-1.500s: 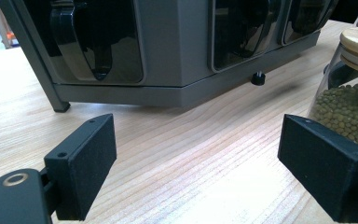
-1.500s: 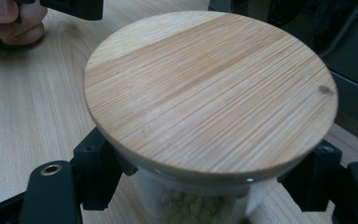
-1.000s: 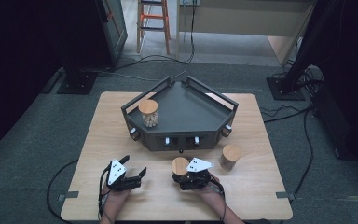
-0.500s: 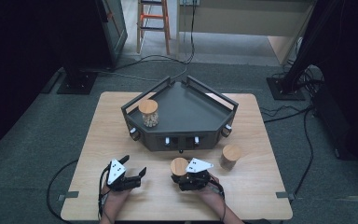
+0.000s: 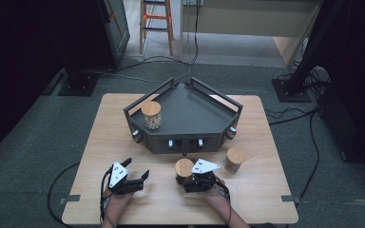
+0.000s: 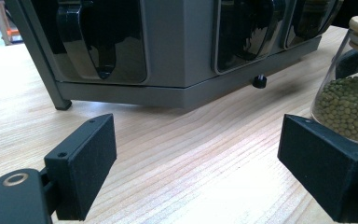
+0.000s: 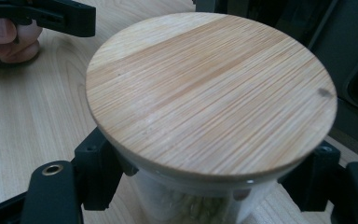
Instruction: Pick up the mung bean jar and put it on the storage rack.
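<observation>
A glass jar with a round bamboo lid (image 7: 209,88) stands on the wooden table (image 5: 261,190) just in front of the dark grey corner rack (image 5: 195,114). My right gripper (image 5: 183,177) is shut on this jar (image 5: 184,167), its black jaws on either side of the glass under the lid. To the left, my left gripper (image 5: 135,170) is open with nothing between its pads (image 6: 81,163). In the left gripper view a jar of green beans (image 6: 349,107) stands close on the right.
A second lidded jar (image 5: 151,114) with pale contents stands on the rack's left side. A third jar (image 5: 234,159) stands on the table right of my right gripper. Knobs (image 5: 171,143) line the rack's front face. Cables lie on the floor behind the table.
</observation>
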The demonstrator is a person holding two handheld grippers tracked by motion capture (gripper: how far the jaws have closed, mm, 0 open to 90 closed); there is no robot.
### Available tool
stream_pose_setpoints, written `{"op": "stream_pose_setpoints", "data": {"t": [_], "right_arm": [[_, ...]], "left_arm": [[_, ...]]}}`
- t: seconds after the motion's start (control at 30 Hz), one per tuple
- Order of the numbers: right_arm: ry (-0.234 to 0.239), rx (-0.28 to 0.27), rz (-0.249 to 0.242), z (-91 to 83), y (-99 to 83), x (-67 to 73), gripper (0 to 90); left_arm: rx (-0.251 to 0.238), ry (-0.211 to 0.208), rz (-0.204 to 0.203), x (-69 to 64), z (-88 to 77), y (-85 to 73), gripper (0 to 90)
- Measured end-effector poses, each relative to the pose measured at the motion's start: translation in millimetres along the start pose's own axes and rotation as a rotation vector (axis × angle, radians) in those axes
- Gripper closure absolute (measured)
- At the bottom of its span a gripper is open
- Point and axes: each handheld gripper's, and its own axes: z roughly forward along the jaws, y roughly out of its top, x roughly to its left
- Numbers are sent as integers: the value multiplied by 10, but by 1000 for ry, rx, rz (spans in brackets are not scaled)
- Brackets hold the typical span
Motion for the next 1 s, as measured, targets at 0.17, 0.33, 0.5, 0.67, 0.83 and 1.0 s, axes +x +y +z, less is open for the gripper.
{"op": "stream_pose_setpoints", "data": {"t": [0.17,0.33,0.5,0.67,0.83,1.0], "right_arm": [[-2,3,9,-6,17,-6,253],[4,6,27,-32,54,-26,253],[4,6,41,-62,81,-62,253],[-4,6,51,-87,90,-91,253],[-1,5,61,-106,103,-118,253],[-2,16,49,-119,135,-123,253]], "left_arm": [[0,-3,1,4,0,0,114],[1,-6,-1,14,1,3,114],[6,-5,6,4,7,11,114],[5,-3,10,-3,7,9,114],[-1,-2,6,-2,0,-2,114],[-3,-2,6,-3,-2,-6,114]]}}
